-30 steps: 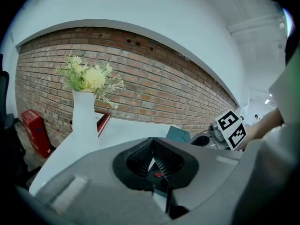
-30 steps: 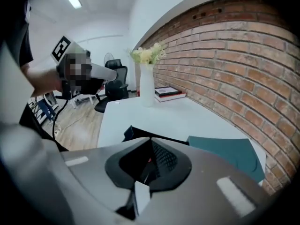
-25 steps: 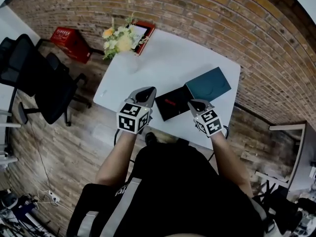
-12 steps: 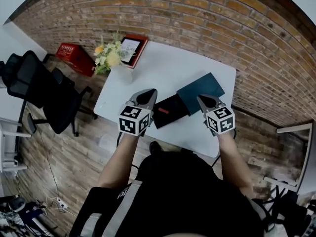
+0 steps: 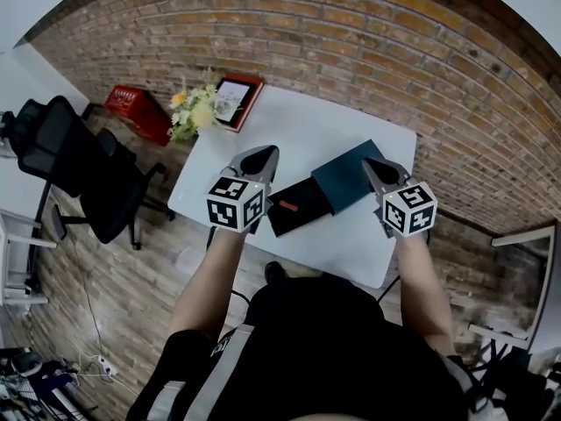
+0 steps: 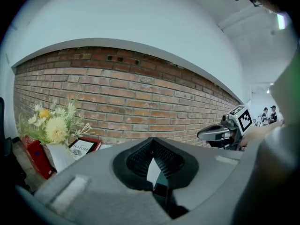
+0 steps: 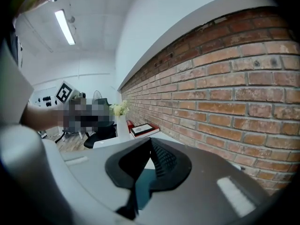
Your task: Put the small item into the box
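Two grippers hover over white table point(image 5: 289, 125), both empty. L gripper point(image 5: 263, 155) has jaws shut tip to tip w/ nothing between. It hangs above table's left part, just left of black box point(image 5: 308, 202). R gripper point(image 5: 373, 164) is closed the same way, nothing held, above table's right side at edge of teal lid point(image 5: 349, 175). Box sits open near front edge, between the 2 grippers. Lid lies flat at box's right end, touching it; can't tell if it overlaps. Small red item point(image 5: 289, 207) lies inside box, toward its left end, apart from both grippers. Far-left corner of table has flowers point(image 5: 195, 112) & a red-framed book point(image 5: 238, 101). Off table: red basket point(image 5: 140, 112) by brick wall point(image 5: 368, 51), black chair point(image 5: 74, 169) further left.
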Demonstrator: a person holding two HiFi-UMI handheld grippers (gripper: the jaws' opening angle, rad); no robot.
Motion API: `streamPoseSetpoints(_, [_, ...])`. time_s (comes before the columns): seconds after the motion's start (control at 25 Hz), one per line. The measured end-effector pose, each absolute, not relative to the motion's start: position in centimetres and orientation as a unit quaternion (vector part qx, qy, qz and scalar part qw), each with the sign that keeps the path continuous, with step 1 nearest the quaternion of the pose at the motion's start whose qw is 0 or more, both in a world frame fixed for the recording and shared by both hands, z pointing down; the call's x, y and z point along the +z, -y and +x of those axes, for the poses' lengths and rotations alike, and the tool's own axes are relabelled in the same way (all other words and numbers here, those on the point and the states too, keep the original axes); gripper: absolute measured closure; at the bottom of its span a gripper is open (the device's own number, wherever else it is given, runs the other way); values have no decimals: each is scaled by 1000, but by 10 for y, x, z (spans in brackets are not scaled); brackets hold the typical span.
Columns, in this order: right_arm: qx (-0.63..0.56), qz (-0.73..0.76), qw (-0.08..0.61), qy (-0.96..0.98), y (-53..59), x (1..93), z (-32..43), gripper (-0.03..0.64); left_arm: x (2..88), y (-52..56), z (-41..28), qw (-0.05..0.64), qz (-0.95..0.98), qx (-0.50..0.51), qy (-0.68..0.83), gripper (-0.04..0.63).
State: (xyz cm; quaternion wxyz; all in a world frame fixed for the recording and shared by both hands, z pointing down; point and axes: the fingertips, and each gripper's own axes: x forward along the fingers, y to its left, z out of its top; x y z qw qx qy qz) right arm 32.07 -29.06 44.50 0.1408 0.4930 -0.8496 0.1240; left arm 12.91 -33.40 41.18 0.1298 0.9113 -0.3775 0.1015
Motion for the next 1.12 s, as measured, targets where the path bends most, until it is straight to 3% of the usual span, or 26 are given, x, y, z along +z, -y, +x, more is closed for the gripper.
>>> streamPoseSetpoints(0.48, [21,522,43,852,285,355,329,615,361,338,101,107,900,40,420,588])
streamPoseSetpoints(1.12, [31,519,21,854,284,361,331,617,371,339,89,103,893,53,435,588])
